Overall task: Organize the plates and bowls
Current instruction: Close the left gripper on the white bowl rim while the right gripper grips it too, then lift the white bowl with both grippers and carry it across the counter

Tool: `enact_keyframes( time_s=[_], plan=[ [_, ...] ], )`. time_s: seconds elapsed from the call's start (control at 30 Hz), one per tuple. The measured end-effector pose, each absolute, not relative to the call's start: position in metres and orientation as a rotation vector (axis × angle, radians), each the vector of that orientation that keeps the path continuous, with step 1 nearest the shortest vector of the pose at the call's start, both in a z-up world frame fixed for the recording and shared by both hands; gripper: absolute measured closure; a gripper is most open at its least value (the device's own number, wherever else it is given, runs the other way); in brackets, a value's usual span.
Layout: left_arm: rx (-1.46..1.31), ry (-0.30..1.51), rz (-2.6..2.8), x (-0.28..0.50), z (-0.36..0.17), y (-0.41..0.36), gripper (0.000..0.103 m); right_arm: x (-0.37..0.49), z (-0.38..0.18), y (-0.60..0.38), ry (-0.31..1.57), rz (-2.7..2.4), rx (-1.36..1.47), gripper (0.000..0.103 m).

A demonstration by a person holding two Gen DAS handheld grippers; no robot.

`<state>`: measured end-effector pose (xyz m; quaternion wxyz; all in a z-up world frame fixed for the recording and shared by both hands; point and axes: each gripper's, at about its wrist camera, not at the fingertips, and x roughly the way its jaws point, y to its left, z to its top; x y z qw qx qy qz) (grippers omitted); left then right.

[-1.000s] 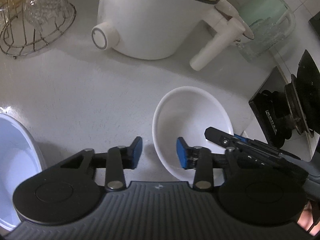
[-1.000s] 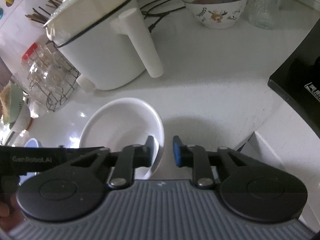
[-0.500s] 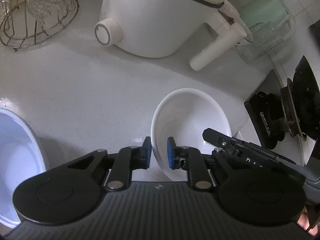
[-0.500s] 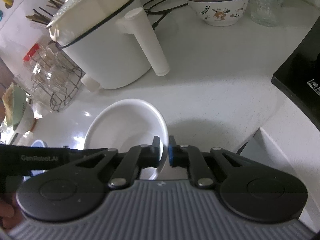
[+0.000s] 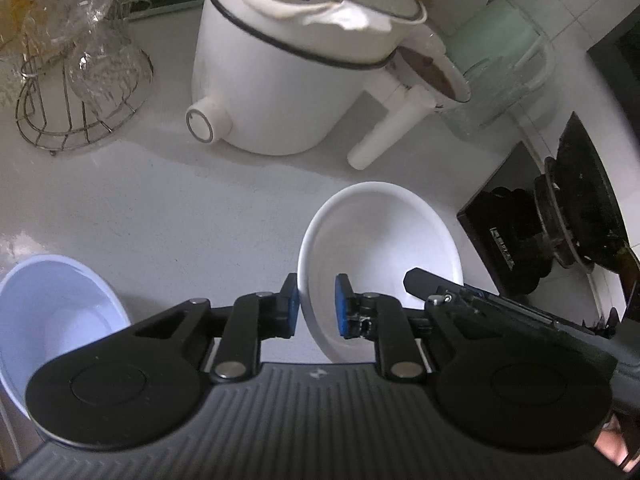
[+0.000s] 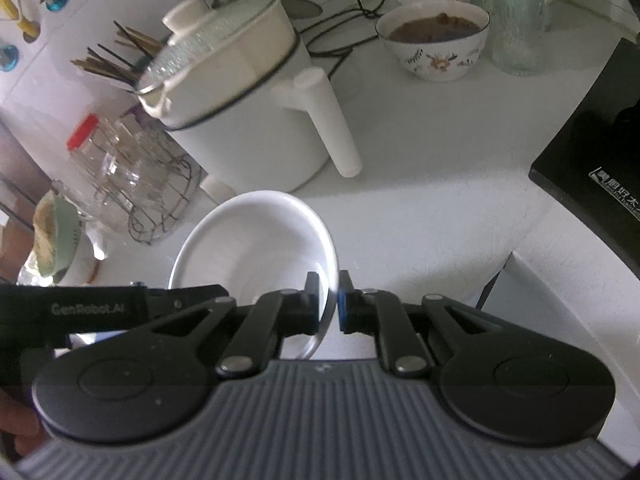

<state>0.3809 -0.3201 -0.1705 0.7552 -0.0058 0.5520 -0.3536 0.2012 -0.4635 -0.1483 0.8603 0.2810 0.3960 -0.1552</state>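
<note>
The pale blue bowl (image 5: 52,312) is half covered — the frame edge cuts off its left side.

A pale grey-white stone kitchen counter (image 5: 168,200) fills both views, glossy enough to carry soft reflections. At its back stands a white electric cooking pot with a glass lid and a straight white handle (image 6: 248,112). Beside it a round wire rack holding clear glass cups (image 5: 76,92) rests on the counter. A ribbed clear glass pitcher (image 6: 516,12) stands in the far corner near a black gas stove (image 5: 560,216), whose glossy black edge meets the counter. Behind, the white tiled wall (image 6: 48,44) carries hanging utensils, and dark chopsticks (image 6: 108,60) stick up behind the pot. Diffuse daylight leaves gentle shadows.
</note>
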Motion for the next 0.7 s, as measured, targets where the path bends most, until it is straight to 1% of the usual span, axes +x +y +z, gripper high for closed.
enact_keyframes(
  time_s=[0.1,0.37,0.53,0.7],
  plan=[
    [-0.029,1.215,-0.777,0.380,-0.164,-0.315,0.083,0.198,-0.143,-0.466,0.821,-0.318,0.651,0.092],
    [-0.016,1.217,-0.775,0.373,-0.145,-0.299,0.083,0.197,-0.124,-0.452,0.819,-0.310,0.651,0.091],
    [-0.041,1.205,-0.767,0.366,-0.125,-0.278,0.082,0.190,-0.108,-0.443,0.798,-0.289,0.703,0.090],
    [-0.052,1.176,-0.749,0.360,-0.107,-0.258,0.082,0.193,-0.089,-0.425,0.785,-0.256,0.656,0.090]
  ],
)
